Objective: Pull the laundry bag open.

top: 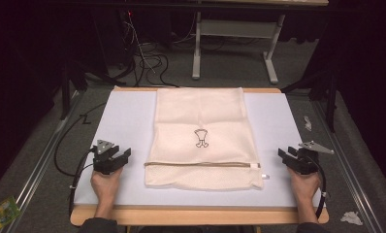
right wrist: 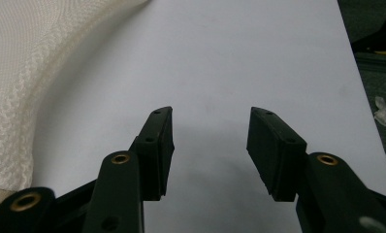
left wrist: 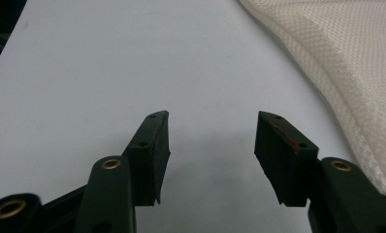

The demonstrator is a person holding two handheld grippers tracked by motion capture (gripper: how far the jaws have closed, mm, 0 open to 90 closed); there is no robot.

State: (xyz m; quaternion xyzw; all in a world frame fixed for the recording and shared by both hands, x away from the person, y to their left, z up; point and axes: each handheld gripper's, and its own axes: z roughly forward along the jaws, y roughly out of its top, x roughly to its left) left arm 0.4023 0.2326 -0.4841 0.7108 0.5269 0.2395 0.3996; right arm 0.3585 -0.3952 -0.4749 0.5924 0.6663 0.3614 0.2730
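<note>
A cream mesh laundry bag [top: 201,136] lies flat in the middle of the high view, on the white sheet [top: 128,116] covering the counter [top: 191,214], with a zipper across its lower part and a small dark emblem at its centre. At lower left the left gripper [top: 114,158] rests on the sheet beside the bag, apart from it, fingers [left wrist: 152,145] spread and empty. At lower right the right gripper [top: 292,158] sits likewise, fingers [right wrist: 273,145] released, nothing between them.
</note>
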